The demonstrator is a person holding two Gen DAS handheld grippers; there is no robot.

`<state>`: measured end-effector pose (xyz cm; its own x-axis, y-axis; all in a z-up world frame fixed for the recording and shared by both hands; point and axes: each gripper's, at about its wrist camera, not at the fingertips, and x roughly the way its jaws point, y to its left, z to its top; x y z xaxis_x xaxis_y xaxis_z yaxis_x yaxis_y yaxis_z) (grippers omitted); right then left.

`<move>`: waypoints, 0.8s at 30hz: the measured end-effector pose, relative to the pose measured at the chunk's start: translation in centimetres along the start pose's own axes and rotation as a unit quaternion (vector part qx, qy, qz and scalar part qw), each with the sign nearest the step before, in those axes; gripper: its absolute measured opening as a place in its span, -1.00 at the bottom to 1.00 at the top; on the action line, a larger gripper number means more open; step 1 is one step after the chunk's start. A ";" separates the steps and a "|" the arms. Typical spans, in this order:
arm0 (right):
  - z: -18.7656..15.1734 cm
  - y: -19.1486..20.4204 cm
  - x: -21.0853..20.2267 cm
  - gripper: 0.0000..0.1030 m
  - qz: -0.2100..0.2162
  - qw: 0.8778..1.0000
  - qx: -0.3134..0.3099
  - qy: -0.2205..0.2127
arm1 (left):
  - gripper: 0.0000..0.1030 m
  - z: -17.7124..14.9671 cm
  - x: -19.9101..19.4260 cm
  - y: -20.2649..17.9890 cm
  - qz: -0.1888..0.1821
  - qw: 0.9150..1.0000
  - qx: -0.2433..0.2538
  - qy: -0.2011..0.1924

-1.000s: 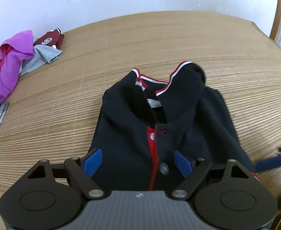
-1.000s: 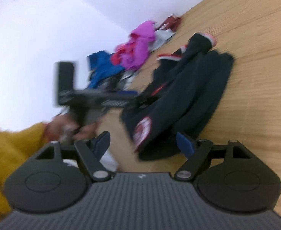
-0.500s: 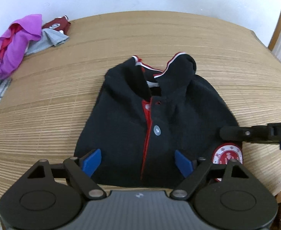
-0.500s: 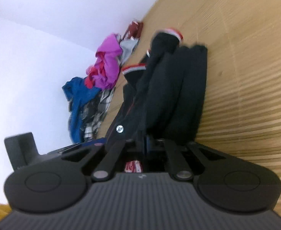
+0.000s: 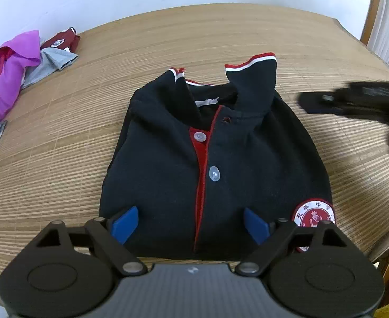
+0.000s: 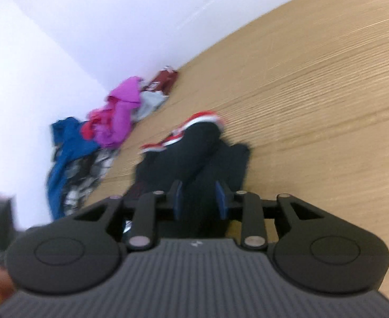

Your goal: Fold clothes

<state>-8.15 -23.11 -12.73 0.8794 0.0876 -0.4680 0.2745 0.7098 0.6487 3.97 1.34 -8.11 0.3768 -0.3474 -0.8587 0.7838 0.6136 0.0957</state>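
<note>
We see a soft, dark folded shirt [image 5: 215, 159] on the ribbed bamboo worktop [image 5: 62, 137]. Our left gripper [image 5: 190, 222] jaws gape wide, holding nothing; our right gripper [image 6: 198, 198] jaws sit partly apart, holding nothing.

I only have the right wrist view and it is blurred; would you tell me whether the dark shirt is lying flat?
Observer: Yes, the dark shirt lies folded flat on the mat, buttons up.
Operator: Where is the left tool?
Observer: The left tool is open over the near hem, gripping nothing.
Operator: Is any badge showing?
Observer: A round red-and-white badge sits at the shirt's near right corner.
</note>
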 end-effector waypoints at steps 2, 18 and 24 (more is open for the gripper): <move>0.9 -0.7 2.4 -0.39 -0.008 1.000 -0.017 0.020 | 0.74 0.0 0.1 0.0 0.000 1.000 -0.001 0.002; 1.4 1.1 2.3 -0.76 -0.039 0.993 -0.108 0.008 | 0.75 0.8 -0.6 0.7 -0.015 1.000 -0.026 -0.004; -0.3 1.0 4.5 -0.61 -0.110 0.984 -0.142 0.017 | 0.75 0.5 -0.3 1.5 -0.026 0.999 -0.043 0.003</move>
<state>-4.07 -21.81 -14.37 0.7951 -0.0703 -0.6023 0.3337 0.8800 0.3379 5.29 2.00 -7.42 0.3338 -0.3751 -0.8648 0.7566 0.6538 0.0084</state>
